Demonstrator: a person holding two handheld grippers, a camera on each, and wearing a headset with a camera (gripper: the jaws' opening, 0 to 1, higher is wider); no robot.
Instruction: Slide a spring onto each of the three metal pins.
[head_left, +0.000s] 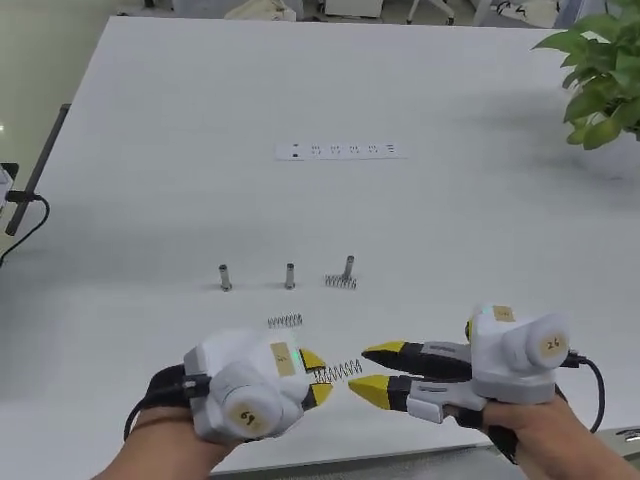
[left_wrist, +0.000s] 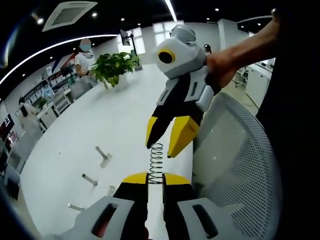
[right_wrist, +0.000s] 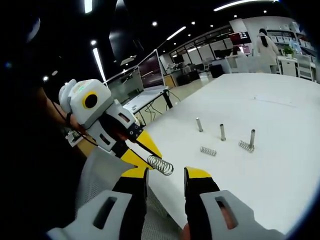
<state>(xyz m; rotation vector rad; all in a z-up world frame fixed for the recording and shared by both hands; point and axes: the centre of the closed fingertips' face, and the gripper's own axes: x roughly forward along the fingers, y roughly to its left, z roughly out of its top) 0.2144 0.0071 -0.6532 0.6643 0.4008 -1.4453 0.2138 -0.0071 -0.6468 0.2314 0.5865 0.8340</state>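
**Held spring lies crosswise, pins stand upright on the far side**

1. Table (head_left: 450, 230): white and broad. It carries every item below.
2. Left hand-held gripper (head_left: 322, 378): at the near edge, left of centre. Its jaws are pressed together on one end of the held spring.
3. Right hand-held gripper (head_left: 362, 370): at the near edge, right of centre, pointing left at the other one. Its jaws are spread, and the spring's free end sits between their tips. I cannot tell whether it touches them.
4. Left pin (head_left: 225, 277), middle pin (head_left: 290, 275), right pin (head_left: 348, 267): a left-to-right row of upright metal pins, well to the far side of both grippers. All three appear bare.
5. Held spring (head_left: 341, 371): its long axis runs left to right between the two grippers, roughly level with the table.
   - By my judgement it must be tipped on end before it can drop over a pin.
   - The right pin lies almost straight beyond it.
   - The left hand-held gripper has the hold on it and so is the one placed to carry it.
6. Spring by the right pin (head_left: 341, 282): lies flat against that pin's base, not threaded on.
7. Loose spring (head_left: 285, 321): lies flat between the middle pin and the left hand-held gripper.
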